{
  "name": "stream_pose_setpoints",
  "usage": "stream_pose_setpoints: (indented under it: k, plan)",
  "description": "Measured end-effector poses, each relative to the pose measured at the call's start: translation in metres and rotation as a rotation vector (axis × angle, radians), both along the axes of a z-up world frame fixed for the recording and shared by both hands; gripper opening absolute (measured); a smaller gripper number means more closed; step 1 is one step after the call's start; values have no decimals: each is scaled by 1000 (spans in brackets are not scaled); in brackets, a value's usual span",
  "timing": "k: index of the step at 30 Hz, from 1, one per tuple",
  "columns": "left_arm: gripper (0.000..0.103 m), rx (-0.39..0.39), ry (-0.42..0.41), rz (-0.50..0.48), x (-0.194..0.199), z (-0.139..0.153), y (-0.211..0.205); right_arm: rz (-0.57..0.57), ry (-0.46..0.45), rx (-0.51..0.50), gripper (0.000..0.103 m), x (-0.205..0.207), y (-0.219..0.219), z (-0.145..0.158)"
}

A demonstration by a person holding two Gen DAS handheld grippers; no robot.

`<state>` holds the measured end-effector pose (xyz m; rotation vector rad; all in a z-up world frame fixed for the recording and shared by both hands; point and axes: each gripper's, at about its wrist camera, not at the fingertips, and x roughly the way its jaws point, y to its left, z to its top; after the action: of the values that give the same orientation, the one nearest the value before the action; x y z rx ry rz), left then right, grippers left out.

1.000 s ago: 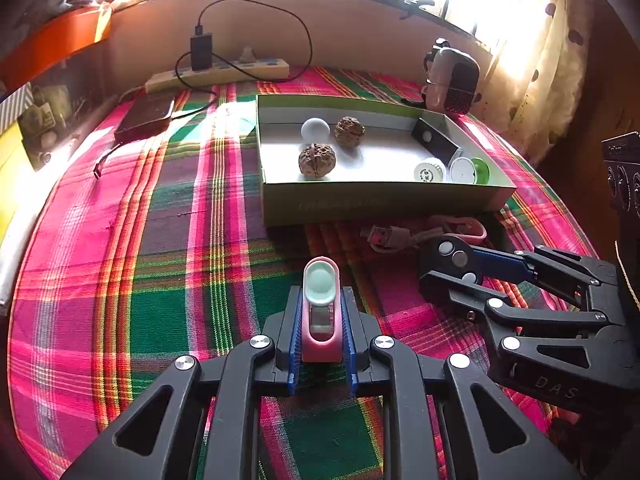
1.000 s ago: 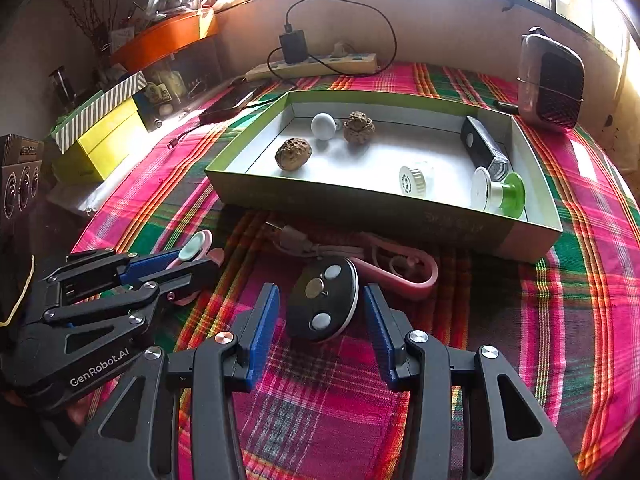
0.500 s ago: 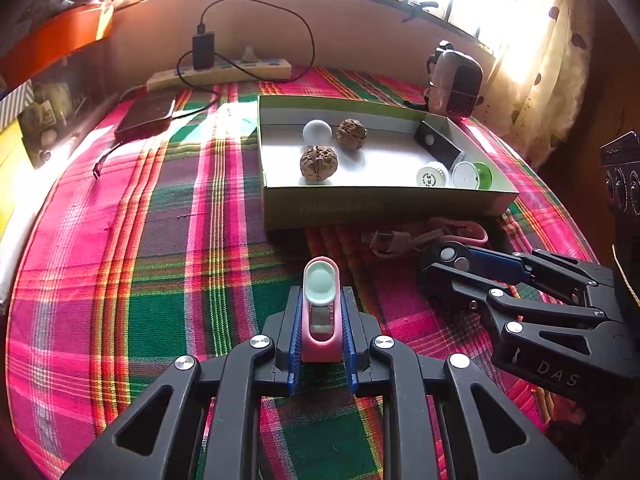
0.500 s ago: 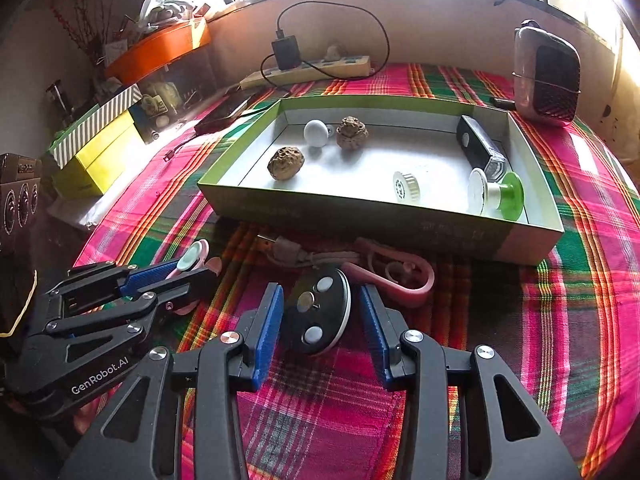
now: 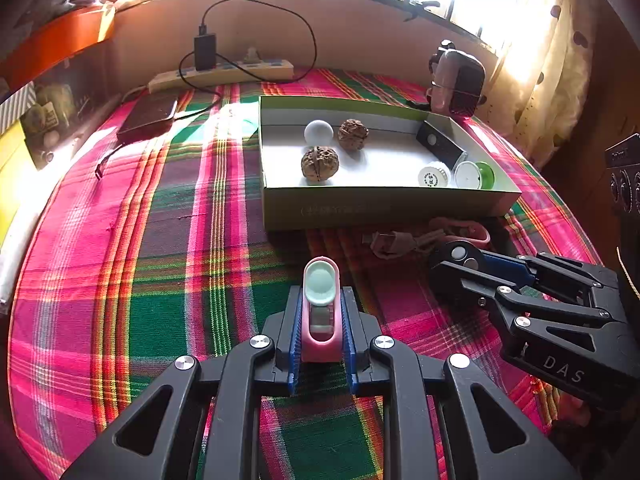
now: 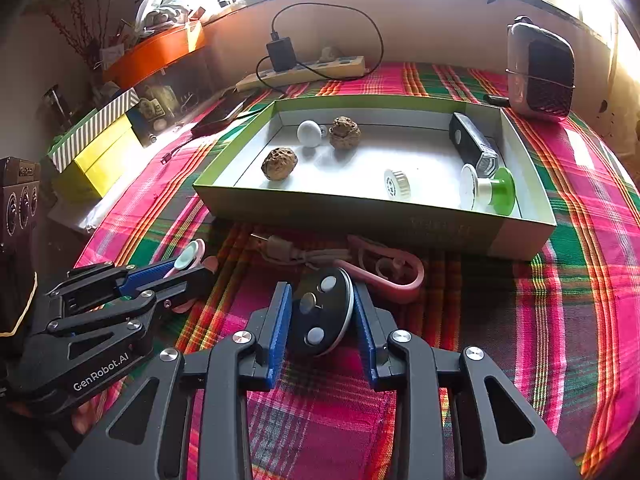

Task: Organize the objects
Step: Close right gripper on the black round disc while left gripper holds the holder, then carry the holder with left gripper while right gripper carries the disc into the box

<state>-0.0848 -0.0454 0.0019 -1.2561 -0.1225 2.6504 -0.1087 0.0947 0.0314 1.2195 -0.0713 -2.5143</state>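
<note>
My left gripper (image 5: 320, 296) is shut on a pink holder with a mint-green cap (image 5: 320, 320), low over the plaid cloth; the right wrist view shows this gripper (image 6: 180, 266) at the left. My right gripper (image 6: 321, 292) has its jaws closing on a black round disc with three silver buttons (image 6: 316, 316), and both blue pads touch the disc's sides. The left wrist view has the right gripper (image 5: 460, 266) at the right. Behind both stands an open green box (image 6: 360, 220) holding two walnuts, a white ball, a black block, a white toothed wheel and a green-and-white spool.
A pink strap with a grey plug (image 6: 392, 276) lies between the disc and the box. A power strip (image 5: 224, 74) and a dark phone (image 5: 150, 114) lie at the back left. A small dark heater-like device (image 6: 540, 76) stands at the back right; a yellow box (image 6: 96, 152) sits off the left edge.
My right gripper's jaws have narrowed from wide apart to touching the black disc. The left gripper and its pink holder have not moved.
</note>
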Motion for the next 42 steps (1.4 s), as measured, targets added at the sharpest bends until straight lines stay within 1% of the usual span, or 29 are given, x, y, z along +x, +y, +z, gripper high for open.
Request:
stream_pose_setpoints:
  k: [19, 27, 37, 42]
  plan:
    - [16, -4, 1, -3, 2, 0, 4, 1, -2, -5, 32, -1, 2, 0]
    - [16, -24, -1, 0, 0, 0, 1, 3, 2, 3, 32, 0, 1, 1]
    - [16, -42, -13, -8, -1, 1, 1, 10, 16, 7, 28, 4, 2, 3]
    - [16, -48, 0, -12, -1, 6, -4, 11, 17, 2, 27, 5, 4, 5]
